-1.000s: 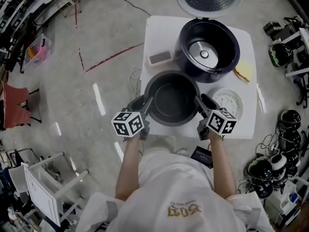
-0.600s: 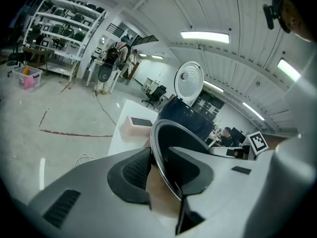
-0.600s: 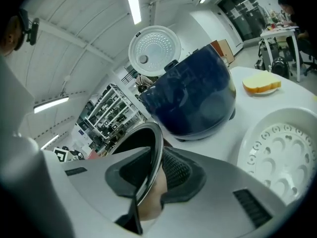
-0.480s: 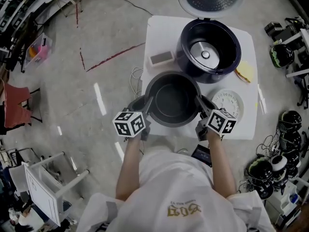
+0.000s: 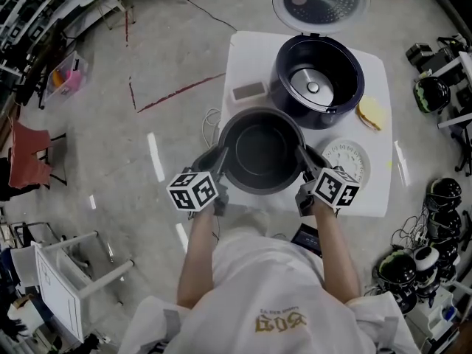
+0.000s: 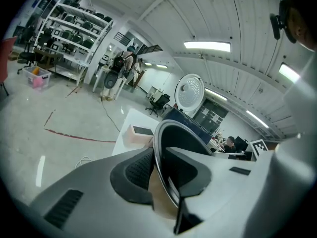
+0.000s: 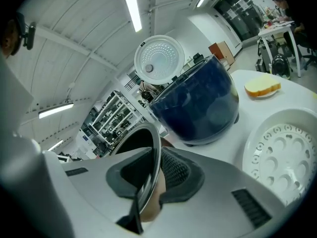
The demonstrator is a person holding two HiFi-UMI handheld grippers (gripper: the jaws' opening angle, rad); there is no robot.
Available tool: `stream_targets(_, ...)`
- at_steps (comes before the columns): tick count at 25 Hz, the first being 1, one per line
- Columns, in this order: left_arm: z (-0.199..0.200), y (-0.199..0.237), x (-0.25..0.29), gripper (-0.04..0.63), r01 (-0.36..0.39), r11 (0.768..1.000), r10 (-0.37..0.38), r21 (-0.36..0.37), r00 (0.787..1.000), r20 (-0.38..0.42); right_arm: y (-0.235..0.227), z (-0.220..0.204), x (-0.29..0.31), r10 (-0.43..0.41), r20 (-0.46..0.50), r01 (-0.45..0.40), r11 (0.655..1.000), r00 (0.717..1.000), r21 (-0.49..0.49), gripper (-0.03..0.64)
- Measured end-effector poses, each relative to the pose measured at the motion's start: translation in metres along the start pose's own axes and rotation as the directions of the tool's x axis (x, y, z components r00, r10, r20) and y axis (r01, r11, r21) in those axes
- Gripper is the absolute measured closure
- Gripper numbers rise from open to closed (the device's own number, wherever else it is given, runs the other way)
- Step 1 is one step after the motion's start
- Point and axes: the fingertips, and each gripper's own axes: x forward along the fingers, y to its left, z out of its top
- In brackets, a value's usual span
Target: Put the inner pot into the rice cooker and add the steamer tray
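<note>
**Clamped on both sides: the inner pot (image 5: 262, 152), ready for the lift**

At the near part of the tabletop (image 5: 247, 54), just near of the open rice cooker (image 5: 317, 80). Pinched at its left rim by the left claw (image 5: 220, 159) and at its right rim by the right claw (image 5: 304, 157), jaws just closed in on the metal. Step in hand: securing the pot. Next, probably a level lift, then a straight lowering into the cooker. Pads on either face of the rim seen only in the gripper views. Steamer tray (image 5: 348, 158), right of the pot, whole only in the head view.
</note>
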Motion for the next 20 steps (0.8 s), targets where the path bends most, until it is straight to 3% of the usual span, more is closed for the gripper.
stream_targets(11,0.044,-0.013,-0.048,0.514,-0.015,0.999,0.020,-0.032,0.989,0.145,0.057,0.025,-0.012,0.105,0.032,-0.104,0.993,0.994,-0.048,0.549)
stream_targets(20,0.094,-0.030,-0.075,0.515,0.005,1.000,-0.006,0.002,0.970,0.242,0.098,0.056,-0.015,0.189,0.077,-0.183,0.980,0.979,-0.078,0.548)
